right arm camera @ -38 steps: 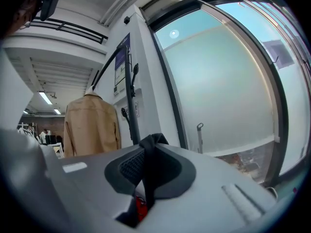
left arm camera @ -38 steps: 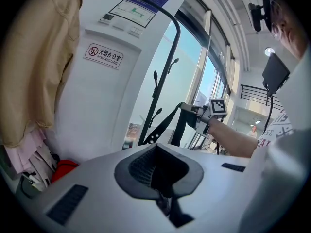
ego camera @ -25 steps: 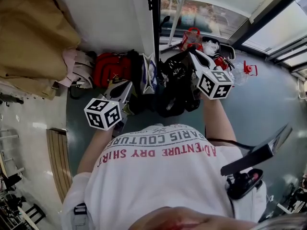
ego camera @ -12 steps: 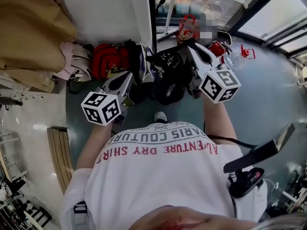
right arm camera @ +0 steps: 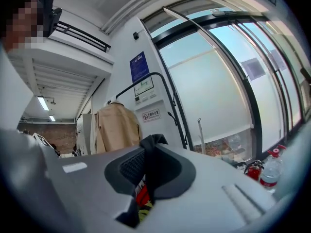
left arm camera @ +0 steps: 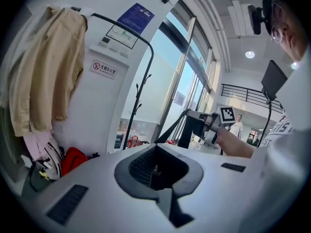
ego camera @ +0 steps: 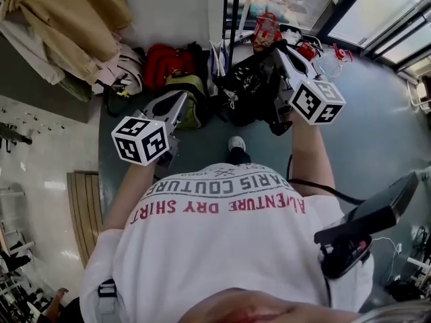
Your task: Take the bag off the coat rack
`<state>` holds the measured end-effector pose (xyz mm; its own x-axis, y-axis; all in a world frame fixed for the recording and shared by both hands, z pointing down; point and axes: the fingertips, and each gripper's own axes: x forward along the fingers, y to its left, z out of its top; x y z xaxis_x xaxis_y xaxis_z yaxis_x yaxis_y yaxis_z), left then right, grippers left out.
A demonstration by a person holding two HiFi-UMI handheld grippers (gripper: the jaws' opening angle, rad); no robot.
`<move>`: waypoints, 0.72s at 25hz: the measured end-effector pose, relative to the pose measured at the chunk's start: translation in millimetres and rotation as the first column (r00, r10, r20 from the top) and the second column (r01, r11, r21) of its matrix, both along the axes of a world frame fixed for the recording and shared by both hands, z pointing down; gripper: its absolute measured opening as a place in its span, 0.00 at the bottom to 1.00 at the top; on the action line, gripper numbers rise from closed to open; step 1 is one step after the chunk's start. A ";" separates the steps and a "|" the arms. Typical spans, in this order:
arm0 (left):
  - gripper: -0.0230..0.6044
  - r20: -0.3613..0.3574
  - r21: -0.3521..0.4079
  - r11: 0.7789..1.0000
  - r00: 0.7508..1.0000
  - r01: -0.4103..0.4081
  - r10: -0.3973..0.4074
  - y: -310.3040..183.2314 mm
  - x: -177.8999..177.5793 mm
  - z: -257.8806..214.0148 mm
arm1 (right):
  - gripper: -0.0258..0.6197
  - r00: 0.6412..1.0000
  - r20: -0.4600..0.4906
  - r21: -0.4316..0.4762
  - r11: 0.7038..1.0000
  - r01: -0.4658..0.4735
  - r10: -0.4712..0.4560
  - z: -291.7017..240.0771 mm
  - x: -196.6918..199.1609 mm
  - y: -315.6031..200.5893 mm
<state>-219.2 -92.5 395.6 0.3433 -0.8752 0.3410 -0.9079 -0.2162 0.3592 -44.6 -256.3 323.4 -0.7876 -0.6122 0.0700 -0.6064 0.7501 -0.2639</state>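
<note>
**Black bag hanging from my right gripper, beside the rack**

I am looking along the right gripper (right arm camera: 151,154) and seeing its jaws pinched almost fully together on a dark strap (right arm camera: 153,142), which is poking up past the tips and running down through the gap. In the head view that strap is leading to the black bag (ego camera: 250,86), which is dangling below the gripper, in front of the person and just beside the coat rack (left arm camera: 137,106). From the left gripper view the bag is showing apart from the rack's hooks, so I am judging it to be clear of them.

The left gripper (left arm camera: 156,171) is hovering lower and to the left. Its jaws are sitting together with nothing between them.

I am reading the bag as soft cloth: it is sagging and folding under its own weight, so I am expecting it to swing and twist on any quick move. I cannot tell how much is inside, though the slumped body is suggesting a moderate load. The strap is the natural hold, and a narrow band like that could creep through the pads, so I am favouring a grip near the top of the loop. Bringing the left gripper under or onto the bag's body would be steadying it, well away from the red backpack (ego camera: 161,62) lying on the floor
</note>
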 end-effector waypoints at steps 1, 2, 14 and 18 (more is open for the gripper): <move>0.04 0.006 0.011 1.000 1.000 -0.012 0.012 26.5 -1.3 -5.2 | 0.07 1.000 0.006 0.008 1.000 -0.011 0.011 -5.7 1.4 25.4; 0.04 0.015 0.027 0.999 1.000 -0.026 0.025 54.3 -1.5 -8.9 | 0.07 1.000 0.015 0.016 1.000 -0.023 0.022 -9.4 3.7 53.2; 0.04 0.010 0.110 0.980 0.986 -0.166 0.166 267.0 31.8 -26.4 | 0.07 0.998 0.011 -0.056 0.996 -0.068 0.069 11.1 39.0 332.6; 0.04 0.010 0.131 0.970 0.979 -0.205 0.205 288.4 41.7 -40.5 | 0.07 0.999 0.006 -0.063 0.997 -0.036 0.037 2.9 37.0 387.5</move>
